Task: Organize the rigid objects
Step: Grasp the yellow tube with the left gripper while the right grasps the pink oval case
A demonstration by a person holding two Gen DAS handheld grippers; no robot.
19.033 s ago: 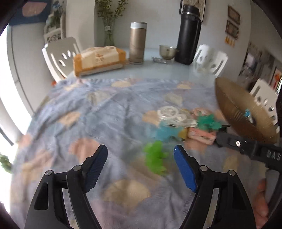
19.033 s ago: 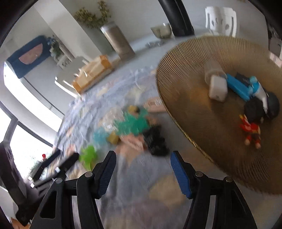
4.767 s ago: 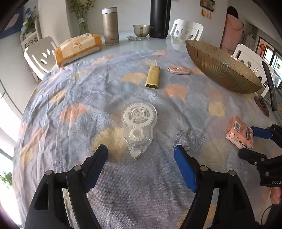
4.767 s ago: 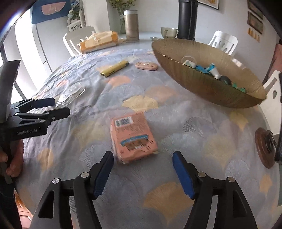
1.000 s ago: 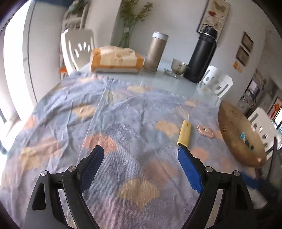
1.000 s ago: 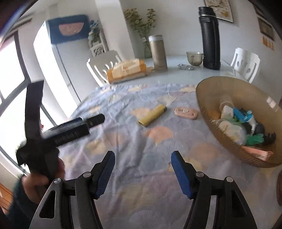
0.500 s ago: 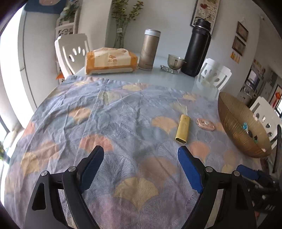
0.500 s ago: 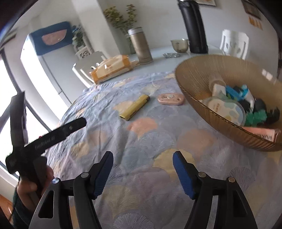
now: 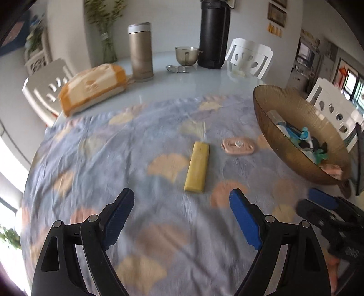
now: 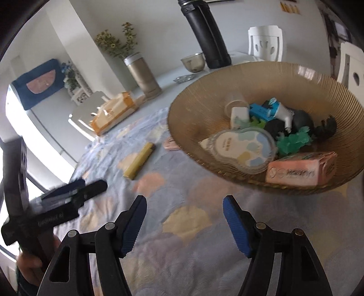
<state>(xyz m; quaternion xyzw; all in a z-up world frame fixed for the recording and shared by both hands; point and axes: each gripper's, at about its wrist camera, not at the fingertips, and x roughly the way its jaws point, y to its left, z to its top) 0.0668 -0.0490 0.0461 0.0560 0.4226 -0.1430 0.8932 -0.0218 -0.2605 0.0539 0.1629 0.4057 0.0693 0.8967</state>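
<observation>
Fingers (image 9: pixel 244 218) of both grippers wide apart, empty; yellow bar (image 9: pixel 197 169), maybe a lighter, w/ pink case (image 9: pixel 237 146) beside bowl (image 9: pixel 293 154).

Pale walls (image 9: pixel 173 20) close the room, hung with small frames (image 9: pixel 276 12) at the upper right. White chairs (image 9: pixel 249 57) with cut-out backs stand around a glossy table (image 9: pixel 204 82) half covered by a bluish cloth (image 9: pixel 113 159) printed with orange fans. Bright daylight pours from windows (image 10: pixel 16 109) on the left. A blue panel (image 10: pixel 36 83) hangs above a white shelf (image 10: pixel 78 92). Flowers (image 10: pixel 113 43) stand by the wall.
</observation>
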